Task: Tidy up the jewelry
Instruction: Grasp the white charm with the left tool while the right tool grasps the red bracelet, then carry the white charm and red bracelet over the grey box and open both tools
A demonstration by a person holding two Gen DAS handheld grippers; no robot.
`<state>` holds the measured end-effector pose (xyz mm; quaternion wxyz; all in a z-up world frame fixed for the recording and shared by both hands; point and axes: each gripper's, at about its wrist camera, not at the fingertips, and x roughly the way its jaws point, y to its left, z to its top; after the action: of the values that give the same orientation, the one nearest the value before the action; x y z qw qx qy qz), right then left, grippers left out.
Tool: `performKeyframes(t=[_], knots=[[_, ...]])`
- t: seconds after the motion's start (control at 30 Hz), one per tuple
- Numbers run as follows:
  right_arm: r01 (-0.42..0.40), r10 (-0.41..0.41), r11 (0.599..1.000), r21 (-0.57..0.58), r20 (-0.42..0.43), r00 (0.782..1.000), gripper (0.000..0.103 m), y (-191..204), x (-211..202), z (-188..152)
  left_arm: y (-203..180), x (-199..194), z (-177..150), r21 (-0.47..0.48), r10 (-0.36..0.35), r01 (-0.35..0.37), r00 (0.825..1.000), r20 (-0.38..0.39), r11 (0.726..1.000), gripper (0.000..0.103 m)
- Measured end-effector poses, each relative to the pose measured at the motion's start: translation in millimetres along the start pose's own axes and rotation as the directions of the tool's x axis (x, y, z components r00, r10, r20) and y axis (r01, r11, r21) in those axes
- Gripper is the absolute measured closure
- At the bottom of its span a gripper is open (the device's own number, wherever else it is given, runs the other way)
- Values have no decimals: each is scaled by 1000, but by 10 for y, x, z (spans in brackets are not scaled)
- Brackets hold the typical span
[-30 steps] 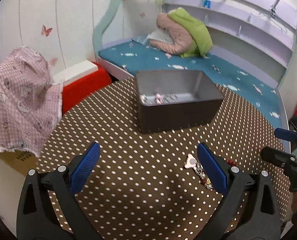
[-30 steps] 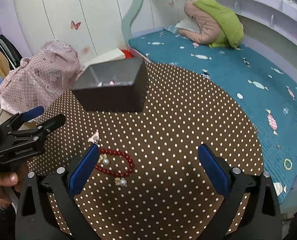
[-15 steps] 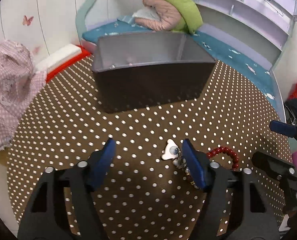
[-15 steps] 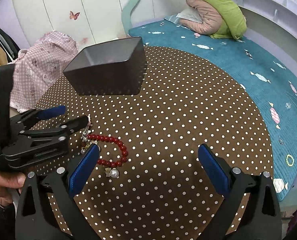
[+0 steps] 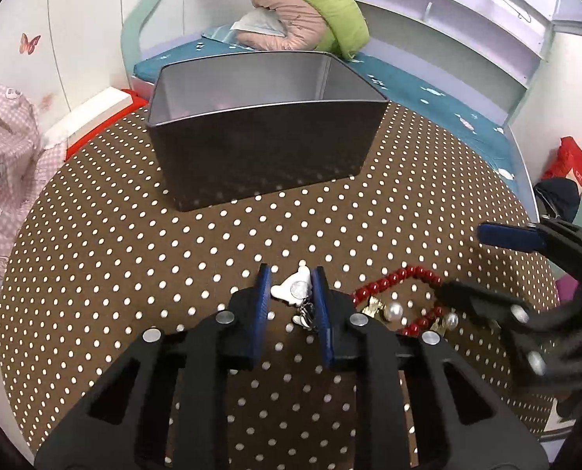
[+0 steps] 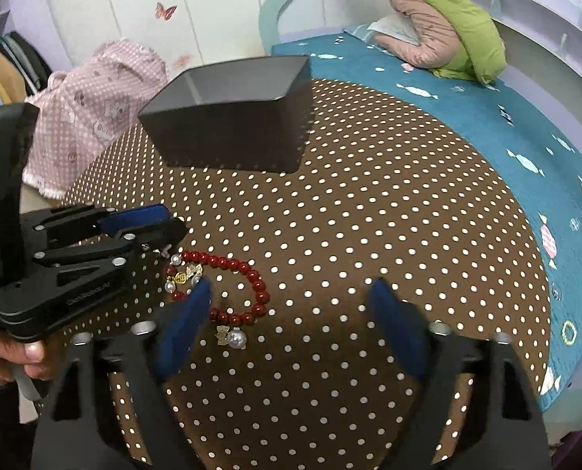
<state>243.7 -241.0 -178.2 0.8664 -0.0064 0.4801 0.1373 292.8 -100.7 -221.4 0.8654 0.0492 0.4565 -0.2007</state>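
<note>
left tool [image 5: 291, 288]: jaws just closed in, clenched on small white charm with silver chain [image 5: 291, 289], 6 o'clock of dark metal box [image 5: 263, 156] on dotted desk [image 5: 134, 254] | right tool [image 6: 291, 305]: closing, unclenched, astride red bead bracelet [image 6: 252, 278] | handling: light, limp, slippery; pinch the beads, not the pearls
</note>
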Motion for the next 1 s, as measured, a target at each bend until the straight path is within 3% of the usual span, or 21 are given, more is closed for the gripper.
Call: performKeyframes(t=[0.1, 0.17, 0.2, 0.23, 0.3, 0.5, 1.0], knots=[[14, -15, 998, -53, -23, 1000, 55, 80, 82, -28, 27, -65, -62, -4, 3, -3, 1000, 5, 1000, 81], [46, -49, 992, -117, -20, 999, 58, 194, 104, -43, 84, -117, -118, -14, 10, -9, 1000, 11, 1000, 81], [50, -53, 989, -138, -18, 998, 64, 231, 105, -47, 102, -135, -128, -18, 11, -10, 1000, 14, 1000, 81], [45, -48, 987, -152, -16, 999, 78, 268, 105, -44, 119, -152, -133, -23, 12, -11, 1000, 16, 1000, 81], [61, -66, 982, -178, -20, 998, 96, 331, 118, -40, 158, -194, -136, -33, 16, -15, 1000, 23, 999, 81], [58, -60, 982, -178, -8, 998, 96, 374, 68, -25, 260, -313, -152, -59, 22, -20, 999, 38, 998, 81], [74, -42, 973, -220, 146, 988, 97, 569, -446, 407, 413, -776, 69, -76, 40, -30, 989, 141, 997, 81]])
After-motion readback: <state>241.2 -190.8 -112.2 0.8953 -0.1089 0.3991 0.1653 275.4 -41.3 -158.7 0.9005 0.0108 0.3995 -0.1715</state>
